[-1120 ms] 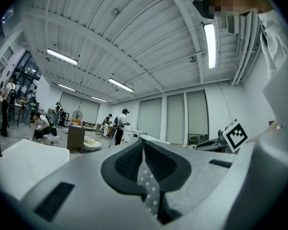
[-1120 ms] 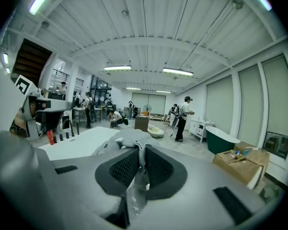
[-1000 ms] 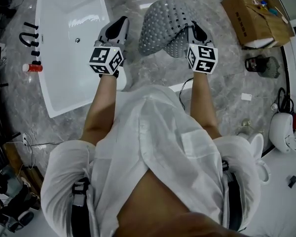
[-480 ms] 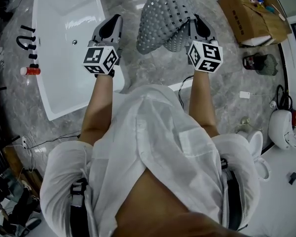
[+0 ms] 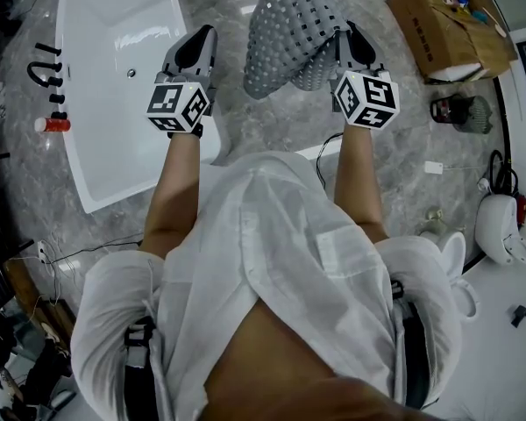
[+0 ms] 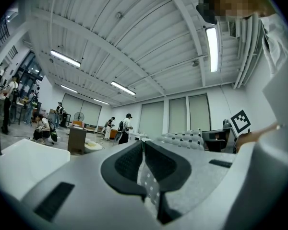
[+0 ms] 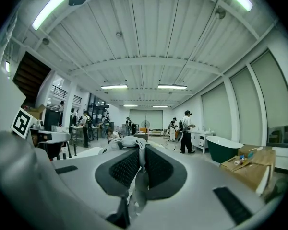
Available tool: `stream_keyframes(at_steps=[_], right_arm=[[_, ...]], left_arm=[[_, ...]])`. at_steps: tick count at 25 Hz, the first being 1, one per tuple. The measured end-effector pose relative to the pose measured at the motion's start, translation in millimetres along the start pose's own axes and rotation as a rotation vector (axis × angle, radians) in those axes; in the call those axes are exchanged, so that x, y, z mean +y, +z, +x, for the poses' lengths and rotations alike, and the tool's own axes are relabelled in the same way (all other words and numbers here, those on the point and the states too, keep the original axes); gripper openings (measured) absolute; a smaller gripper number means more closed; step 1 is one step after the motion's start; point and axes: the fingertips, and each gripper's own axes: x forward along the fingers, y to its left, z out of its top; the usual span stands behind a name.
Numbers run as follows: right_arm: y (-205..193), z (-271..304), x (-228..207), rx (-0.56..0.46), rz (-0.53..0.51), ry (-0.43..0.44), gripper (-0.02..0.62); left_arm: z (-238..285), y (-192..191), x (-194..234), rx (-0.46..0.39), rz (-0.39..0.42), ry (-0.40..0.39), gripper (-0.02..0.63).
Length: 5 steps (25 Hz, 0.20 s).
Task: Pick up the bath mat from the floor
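Head view: the mat (image 5: 294, 33) is off the floor (image 5: 272, 121). It hangs bunched from the right gripper (image 5: 344, 40), which pinches its right edge, and it bulges up and away to that gripper's left. The left gripper (image 5: 202, 38) is just beside the mat's left edge, with a strip of marble floor showing between them. It overlaps the right rim of a white tub (image 5: 114, 77). Black taps (image 5: 46, 64) and a red-capped bottle (image 5: 53, 124) sit along the tub's left side. On the floor to the right of the mat are an open cardboard box (image 5: 451, 29) and, nearer, a dark basket-like thing (image 5: 463, 114). A black cable (image 5: 326, 160) lies beside the right forearm. The person's white shirt (image 5: 280, 261) fills the lower half and hides the floor beneath.

Left gripper view: the jaws are pressed almost together. A thin pale strip dotted with small squares shows in the slit, and I cannot tell what it is. The mat rises to the right beyond the jaws, with the right gripper's marker cube (image 6: 240, 122) past it. A tub rim is at lower left. People (image 6: 127, 126) and a fan (image 6: 78, 116) stand far back.

Right gripper view: the jaws are clamped on the mat. It humps up just past the tips and droops back between the jaw bases. A dark green tub (image 7: 224, 148) and the box are on the right. A person in white (image 7: 186, 131) stands well behind.
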Motion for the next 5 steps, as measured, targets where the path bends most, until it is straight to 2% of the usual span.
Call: stream_keyframes(at_steps=[5], right_arm=[[2.8, 1.4, 3.0, -0.012, 0.006, 0.0, 0.051]], left_arm=[[-1.2, 0.5, 4.3, -0.003, 0.001, 0.0, 0.023]])
